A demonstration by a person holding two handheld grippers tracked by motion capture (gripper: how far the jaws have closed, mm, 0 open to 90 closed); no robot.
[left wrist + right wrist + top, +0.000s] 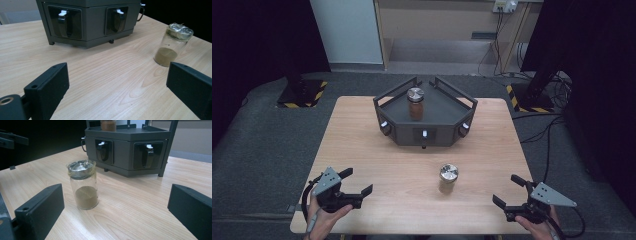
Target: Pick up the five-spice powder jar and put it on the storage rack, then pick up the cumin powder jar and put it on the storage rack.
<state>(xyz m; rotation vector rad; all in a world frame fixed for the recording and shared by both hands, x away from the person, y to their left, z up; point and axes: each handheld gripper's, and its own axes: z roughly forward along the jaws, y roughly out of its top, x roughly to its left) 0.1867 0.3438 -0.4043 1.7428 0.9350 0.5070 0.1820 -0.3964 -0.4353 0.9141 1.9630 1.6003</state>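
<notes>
Both my grippers, left [359, 182] and right [507, 192], sit spread and empty at the near table [362, 145] edge, spice jar [448, 178] standing between them, so I judge approach next: right closes in around the glass.

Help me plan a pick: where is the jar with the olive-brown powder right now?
In the high view the jar stands upright on the wooden table, right of centre, in front of the dark rack, apart from both grippers and nearer the right gripper.
</notes>
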